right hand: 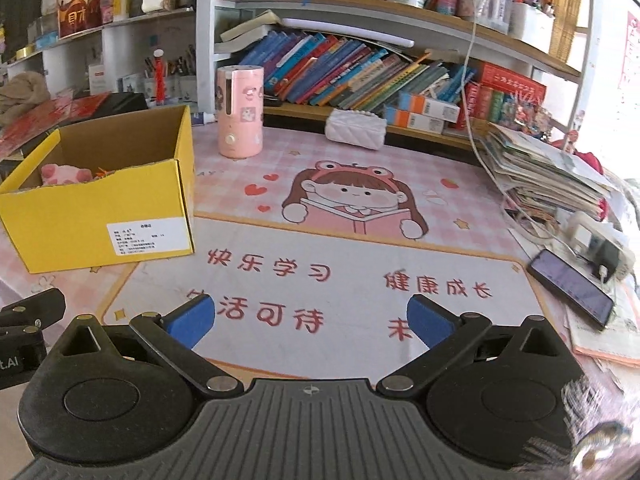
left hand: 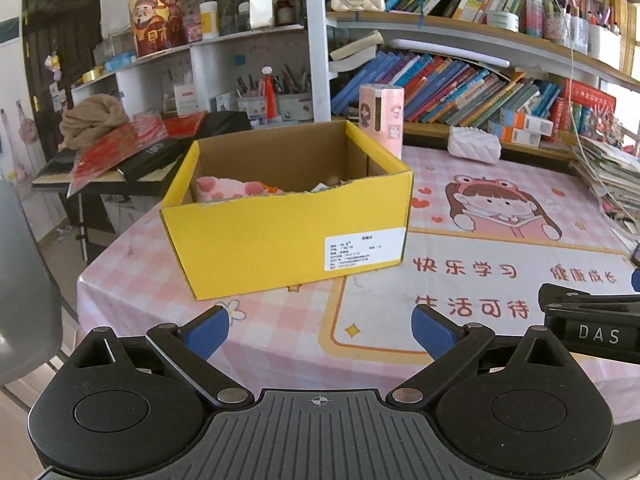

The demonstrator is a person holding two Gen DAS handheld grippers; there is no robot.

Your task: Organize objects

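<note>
Both claws, left claw (left hand: 320,330) and right claw (right hand: 311,320), hang released and empty at frame bottom; toys sit gathered in the yellow cardboard box (left hand: 280,236) for tidiness.

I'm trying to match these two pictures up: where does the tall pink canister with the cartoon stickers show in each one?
Left wrist view: the pink canister stands upper middle, right behind the yellow box's far right corner, partly hidden by it.
Right wrist view: the pink canister stands upper left of middle, fully visible, to the right of the yellow box and apart from it.
Shared landmark: the white quilted pouch, to the canister's right in both.
</note>
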